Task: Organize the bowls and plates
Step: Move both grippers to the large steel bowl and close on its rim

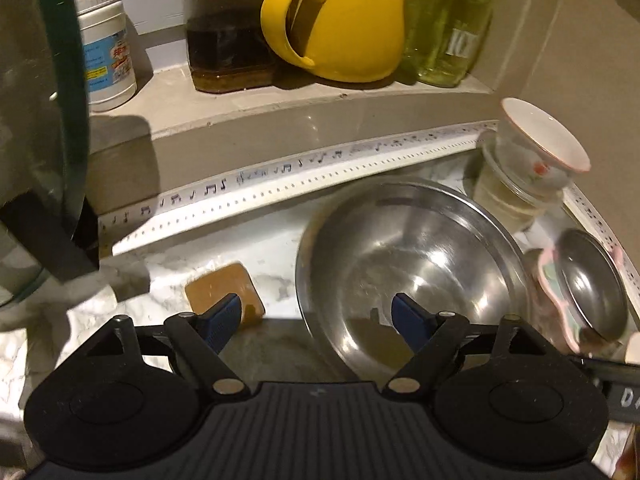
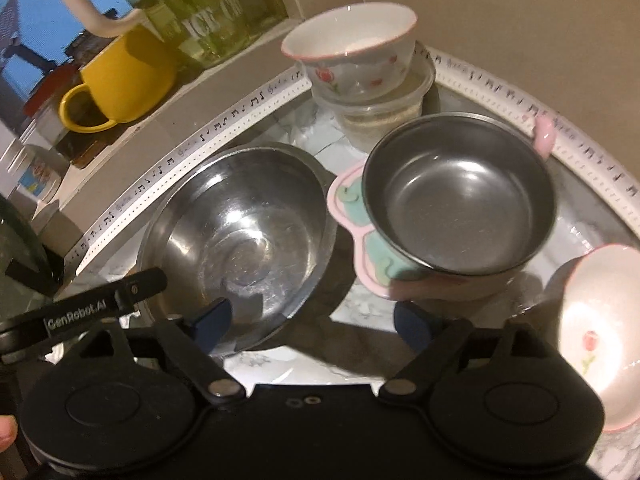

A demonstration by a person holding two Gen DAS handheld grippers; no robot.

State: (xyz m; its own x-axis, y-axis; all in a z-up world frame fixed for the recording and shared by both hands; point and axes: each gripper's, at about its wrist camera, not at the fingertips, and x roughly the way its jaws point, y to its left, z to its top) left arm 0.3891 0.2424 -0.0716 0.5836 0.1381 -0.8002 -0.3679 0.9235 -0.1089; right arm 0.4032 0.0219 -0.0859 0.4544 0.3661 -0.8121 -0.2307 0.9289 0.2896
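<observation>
A large steel bowl (image 1: 412, 264) (image 2: 240, 236) sits on the marble counter. To its right stands a smaller steel bowl in a pink and teal holder (image 1: 588, 288) (image 2: 460, 196). Behind them a white flowered bowl (image 1: 544, 140) (image 2: 356, 48) rests on clear plastic containers (image 2: 384, 112). Another white flowered bowl (image 2: 604, 332) is at the right edge. My left gripper (image 1: 316, 320) is open, its right finger over the large bowl's near rim. My right gripper (image 2: 316, 324) is open and empty, between the two steel bowls' near sides.
A ledge behind holds a yellow mug (image 1: 340, 24) (image 2: 120, 76), a dark jar (image 1: 224, 28), a white tub (image 1: 106, 48) and a green glass bottle (image 1: 448, 28). A brown sponge (image 1: 224, 292) lies on the counter. A glass object (image 1: 36, 120) stands at left. A white patterned rim (image 1: 280, 188) borders the counter.
</observation>
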